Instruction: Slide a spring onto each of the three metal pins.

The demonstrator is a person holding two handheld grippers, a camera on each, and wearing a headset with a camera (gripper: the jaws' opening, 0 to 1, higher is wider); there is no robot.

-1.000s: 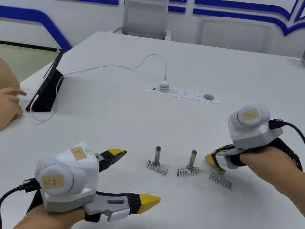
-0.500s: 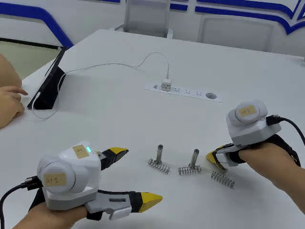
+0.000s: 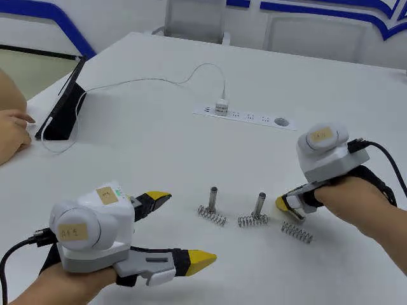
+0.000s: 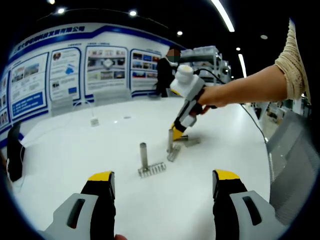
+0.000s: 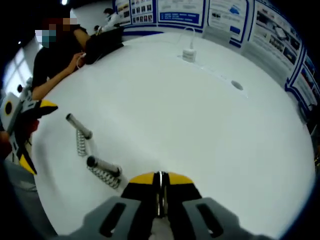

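Note:
Two metal pins (image 3: 212,197) (image 3: 259,204) stand upright on the white table (image 3: 159,140), each with a spring (image 3: 211,216) (image 3: 252,220) lying at its foot. A third spring (image 3: 296,232) lies further right. My right gripper (image 3: 284,206) hovers just right of the right-hand pin, shut on a thin metal pin (image 5: 160,192) that shows between its yellow tips. The right gripper view (image 5: 160,185) also has both standing pins (image 5: 79,126) (image 5: 102,165). My left gripper (image 3: 181,229) is open at the near left, aimed at the pins (image 4: 144,155), nothing between its fingers (image 4: 102,177).
A white power strip (image 3: 245,118) with a plugged cable (image 3: 159,81) lies mid-table. A dark tablet (image 3: 62,114) stands at the left edge beside a person's hand (image 3: 11,130). Chairs (image 3: 194,19) stand behind the table's far edge.
The head camera has tilted a little, shifting the whole picture. Both grippers keep about the same places relative to the pins and springs.

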